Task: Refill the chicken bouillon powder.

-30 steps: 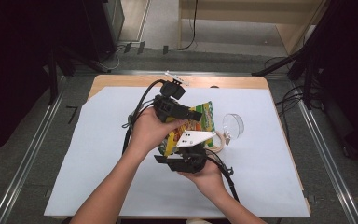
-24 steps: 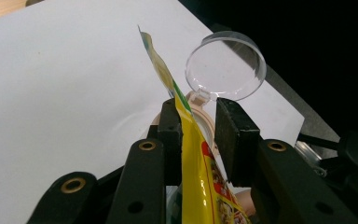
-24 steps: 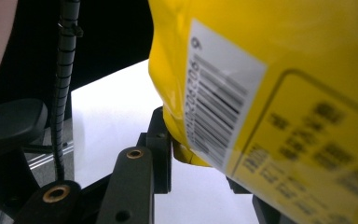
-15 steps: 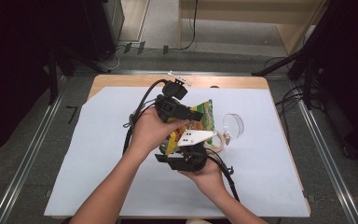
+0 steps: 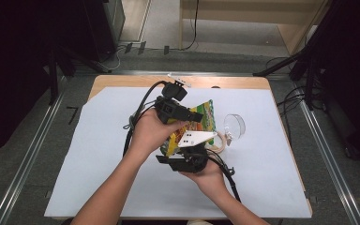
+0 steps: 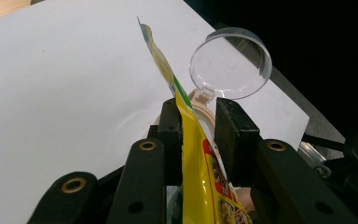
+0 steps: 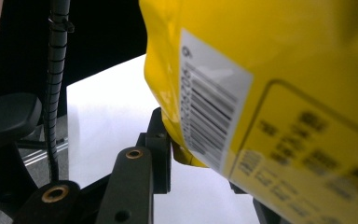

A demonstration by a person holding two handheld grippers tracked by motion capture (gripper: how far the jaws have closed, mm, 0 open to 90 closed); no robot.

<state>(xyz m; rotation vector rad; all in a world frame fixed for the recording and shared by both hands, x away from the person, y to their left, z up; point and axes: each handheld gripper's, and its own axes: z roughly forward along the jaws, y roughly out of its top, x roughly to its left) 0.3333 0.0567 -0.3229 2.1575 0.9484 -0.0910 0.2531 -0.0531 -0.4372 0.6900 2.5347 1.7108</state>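
Over the middle of the white-covered desk [image 5: 98,154], a yellow snack bag [image 5: 201,117] is held up off the surface between the two tools, seemingly so its top can be pulled open above the open jar [image 5: 218,139] that stands just beside it. The left tool [image 5: 194,116] comes in from the far side; in the left gripper view its two black jaws stand narrow, with the thin upper edge of the bag [image 6: 189,135] passing between them, one jaw flat against the film and the other lying close, so it looks clamped on that edge. The right tool [image 5: 187,161] holds from the near side, lower down; in the right gripper view one jaw presses against the bag's lower corner [image 7: 186,156] while the other is hidden behind the pack, so I judge it pinched on the bag but cannot see the full closure. Gripping at opposite ends keeps the bag stretched and upright, a fair position for tearing or tipping. The bag is glossy yellow with green and red printing on its front, a white barcode panel [image 7: 212,114] and dark text on its back; its film is creased and bowed. The jar's clear round lid [image 6: 230,63] hangs open on a hinge, tilted away beyond the bag.
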